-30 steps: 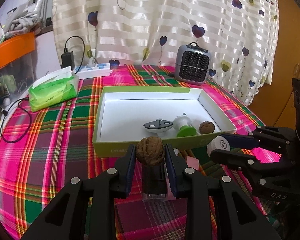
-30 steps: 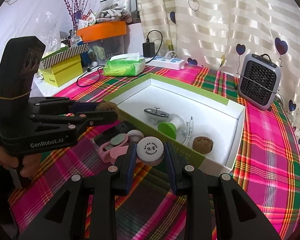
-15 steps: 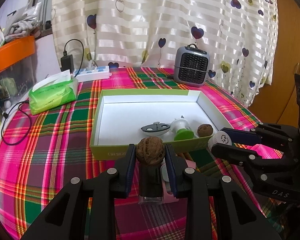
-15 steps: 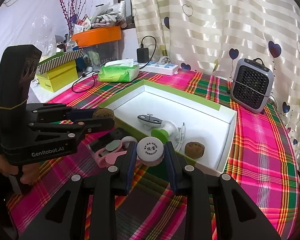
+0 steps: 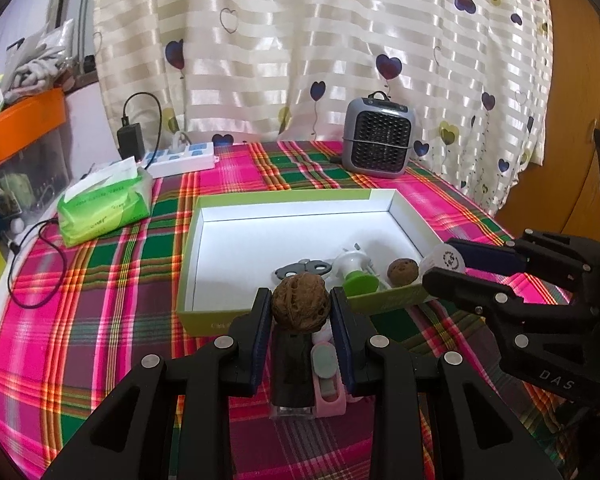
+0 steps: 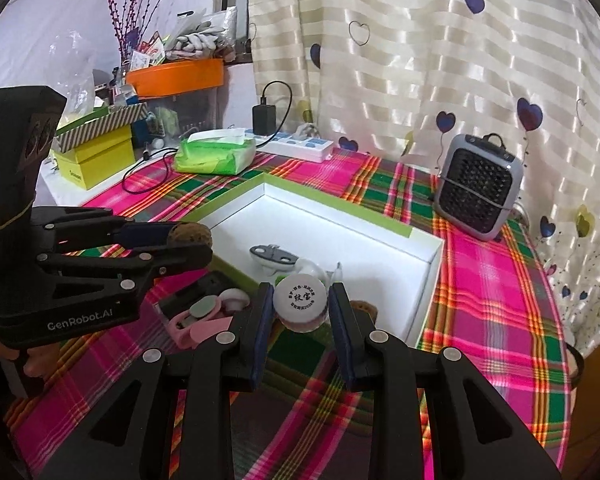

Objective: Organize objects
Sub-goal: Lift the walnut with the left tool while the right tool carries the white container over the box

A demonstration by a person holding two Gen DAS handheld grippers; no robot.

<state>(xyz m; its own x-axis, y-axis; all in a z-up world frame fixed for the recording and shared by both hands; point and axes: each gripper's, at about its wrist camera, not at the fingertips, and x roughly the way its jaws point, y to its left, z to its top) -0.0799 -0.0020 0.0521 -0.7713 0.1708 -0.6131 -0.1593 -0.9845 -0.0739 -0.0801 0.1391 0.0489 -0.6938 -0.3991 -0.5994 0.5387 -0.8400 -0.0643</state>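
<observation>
**Hand-held grippers loaded, both short of the tray**

Left hand-held gripper (image 5: pixel 300 312): clamped on a walnut (image 5: pixel 300 305), poised just before the near wall of the green-edged tray (image 5: pixel 204 322). Right hand-held gripper (image 6: pixel 300 308): clamped on a small round white-lidded jar (image 6: pixel 300 298), at the tray's near right corner. Already in the tray: grey flat piece (image 5: pixel 303 269), white-and-green item (image 5: pixel 358 274), second brown nut (image 5: pixel 402 271).

Step in hand, as judged: carry each held thing over the wall and set it down inside.
- Clear the rim fully before lowering; cardboard wall likely light, easily nudged.
- Aim for the bare white floor at the left and rear, away from the cluster.
- Lower close to the floor before parting the jaws: walnut round, apt to roll.
- One hand at a time, to avoid the two tools crossing.

Left outside, between the jaws in the left view: black-capped item (image 5: pixel 292 376) and pink object (image 5: pixel 328 384) on the cloth.

Worktop (image 5: pixel 100 320): bright pink-green plaid cloth. Also present: tissue pack (image 5: pixel 104 204), power strip (image 5: pixel 182 158), small grey heater (image 5: pixel 378 138). Behind: striped curtain with hearts (image 5: pixel 300 40); orange bin and yellow box (image 6: pixel 96 158) on the side.
</observation>
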